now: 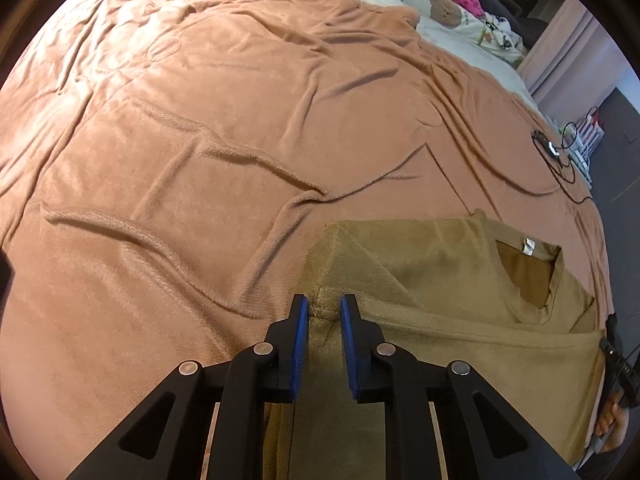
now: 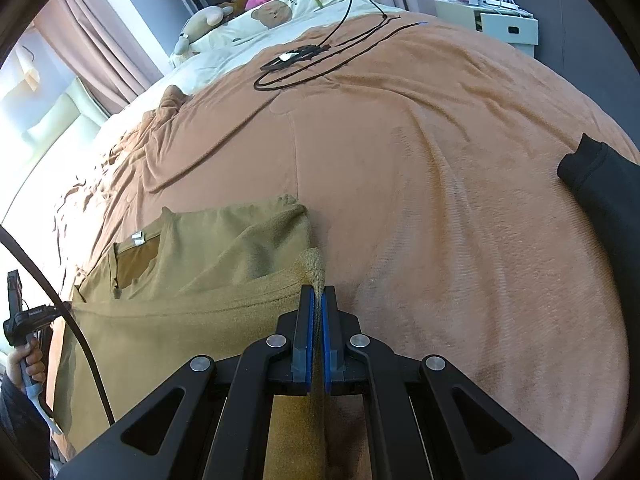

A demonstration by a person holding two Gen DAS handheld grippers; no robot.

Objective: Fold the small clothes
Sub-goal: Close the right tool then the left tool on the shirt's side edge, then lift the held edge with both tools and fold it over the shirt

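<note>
the olive shirt (image 1: 440, 280) lies flat on the tan blanket (image 1: 200, 140) at the bed's near edge. the right gripper (image 2: 318, 300) pinches its sleeve edge tight; the left gripper (image 1: 324, 312) stands narrow astride a fold, pads not pressing. a black cable (image 2: 320, 52) lies farther back.

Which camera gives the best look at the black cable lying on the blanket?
The right wrist view. There the black cable lies in full loops across the brown blanket, with a small white piece in its coil. The left wrist view shows only a short tangle of it squeezed against the right edge, too small to follow.
</note>
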